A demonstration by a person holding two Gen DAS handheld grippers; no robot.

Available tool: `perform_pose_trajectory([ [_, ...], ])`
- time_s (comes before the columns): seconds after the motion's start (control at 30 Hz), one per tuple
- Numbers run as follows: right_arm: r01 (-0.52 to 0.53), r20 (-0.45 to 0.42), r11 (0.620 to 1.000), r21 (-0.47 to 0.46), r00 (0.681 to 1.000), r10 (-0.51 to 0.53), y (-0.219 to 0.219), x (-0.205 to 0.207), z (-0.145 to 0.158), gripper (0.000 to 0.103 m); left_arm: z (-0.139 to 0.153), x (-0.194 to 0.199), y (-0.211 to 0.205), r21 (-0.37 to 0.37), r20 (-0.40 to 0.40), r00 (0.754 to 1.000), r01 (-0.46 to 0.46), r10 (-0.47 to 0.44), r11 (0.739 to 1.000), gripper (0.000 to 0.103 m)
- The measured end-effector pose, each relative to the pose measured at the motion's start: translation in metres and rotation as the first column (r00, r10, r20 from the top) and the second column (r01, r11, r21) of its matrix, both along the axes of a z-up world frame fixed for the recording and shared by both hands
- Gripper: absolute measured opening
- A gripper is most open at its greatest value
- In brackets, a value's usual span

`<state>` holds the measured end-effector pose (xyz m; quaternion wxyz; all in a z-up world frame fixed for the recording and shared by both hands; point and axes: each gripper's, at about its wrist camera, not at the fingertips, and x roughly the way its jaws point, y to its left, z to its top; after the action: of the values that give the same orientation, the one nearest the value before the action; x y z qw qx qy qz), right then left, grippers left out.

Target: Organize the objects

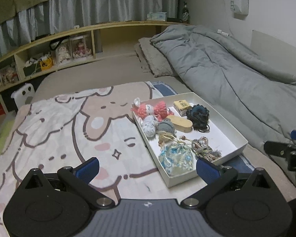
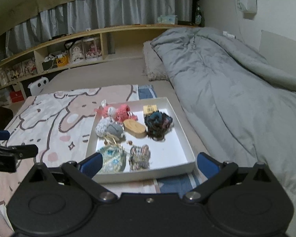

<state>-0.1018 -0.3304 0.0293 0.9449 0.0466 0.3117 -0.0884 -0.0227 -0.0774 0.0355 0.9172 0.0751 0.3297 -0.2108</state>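
A white shallow tray (image 1: 229, 130) (image 2: 179, 126) lies on a cartoon-print blanket (image 1: 59, 126) on the bed. It holds a pink knitted toy (image 1: 154, 109) (image 2: 118, 111), a grey-white yarn ball (image 1: 149, 127) (image 2: 102, 128), a wooden oval piece (image 1: 180, 123) (image 2: 135, 128), a dark scrunchie (image 1: 198, 116) (image 2: 157, 124), a small yellow box (image 1: 181, 105) (image 2: 150, 108), a blue floral pouch (image 1: 175, 158) (image 2: 112, 159) and a multicolour knit piece (image 1: 205, 148) (image 2: 139, 157). My left gripper (image 1: 147, 167) is open and empty in front of the tray's near left corner. My right gripper (image 2: 148, 164) is open and empty before the tray's near edge.
A grey duvet (image 1: 227, 69) (image 2: 236, 90) lies bunched along the right side of the bed. A fuzzy grey pillow (image 1: 152, 59) sits behind the tray. A wooden shelf (image 1: 49, 53) with dolls and boxes runs along the far wall under curtains.
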Motion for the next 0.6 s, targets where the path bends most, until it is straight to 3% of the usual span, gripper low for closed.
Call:
perform_pose_trajectory([
  [0.23, 0.015, -0.02, 0.998, 0.055, 1.0, -0.014, 0.005, -0.01, -0.017, 0.103, -0.011, -0.007, 0.004, -0.002, -0.017, 1.0, 0.0, 0.0, 1.0, 0.103],
  [0.37, 0.043, -0.021, 0.998, 0.054, 0.999, -0.042, 0.004, -0.012, -0.021, 0.103, -0.02, -0.009, 0.005, 0.035, -0.005, 1.0, -0.019, 0.019, 0.999, 0.103],
  [0.6, 0.059, -0.037, 0.998, 0.023, 0.998, -0.058, 0.008, -0.01, -0.027, 0.103, -0.025, -0.008, 0.009, 0.032, -0.015, 0.999, -0.038, 0.038, 0.999, 0.103],
])
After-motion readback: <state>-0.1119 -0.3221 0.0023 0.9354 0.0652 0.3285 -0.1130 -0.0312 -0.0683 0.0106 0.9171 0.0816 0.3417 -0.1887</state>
